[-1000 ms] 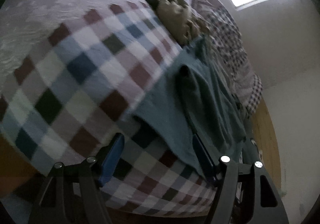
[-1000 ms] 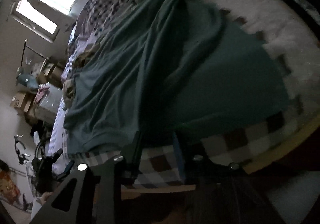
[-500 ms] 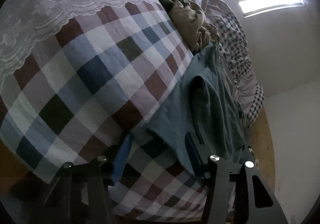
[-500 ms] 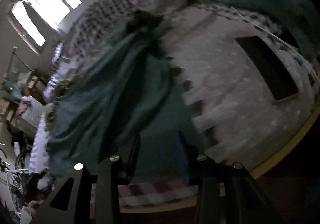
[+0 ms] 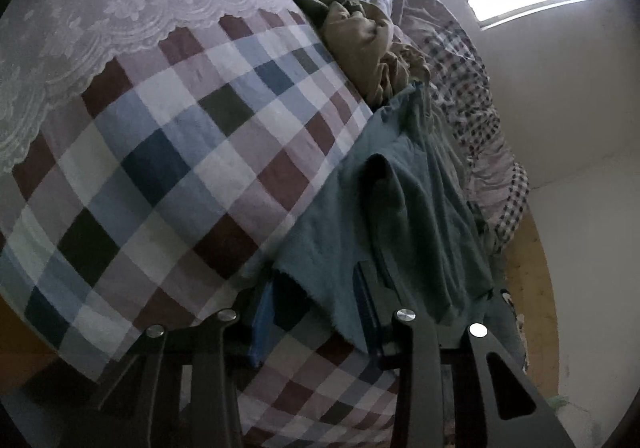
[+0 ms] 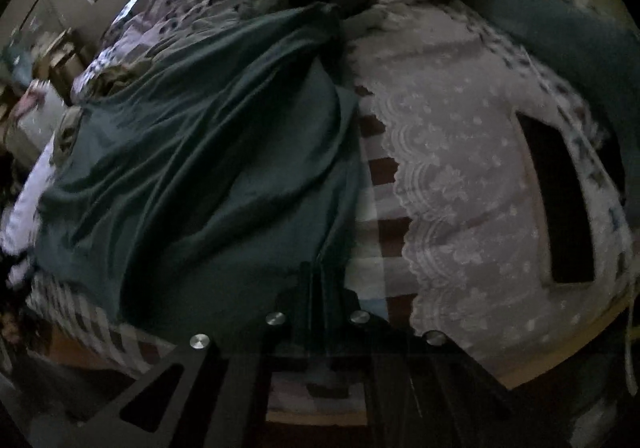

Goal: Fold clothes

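Note:
A teal garment [image 5: 400, 208] lies crumpled along the right side of a checkered blanket [image 5: 160, 168] on a bed. My left gripper [image 5: 316, 280] is at the garment's near corner. Its jaws are closing, and the frayed corner hangs between the blue pads [image 5: 262, 316], which still stand apart from it. In the right wrist view the same garment [image 6: 200, 168] looks dark green and spreads to the left. My right gripper [image 6: 320, 268] is shut on its near edge, with the cloth pinched between the two fingers.
A white lace cover [image 6: 460, 168] lies over the blanket, with a dark flat rectangle [image 6: 560, 200] on it. Olive clothes [image 5: 360, 44] and a small-checked quilt [image 5: 460, 68] are heaped behind the garment. A wooden floor [image 5: 536, 288] shows beyond the bed's edge.
The left jaws have narrowed around the garment's corner. The right gripper swung and rolled towards the lace side, then shut on the garment's edge.

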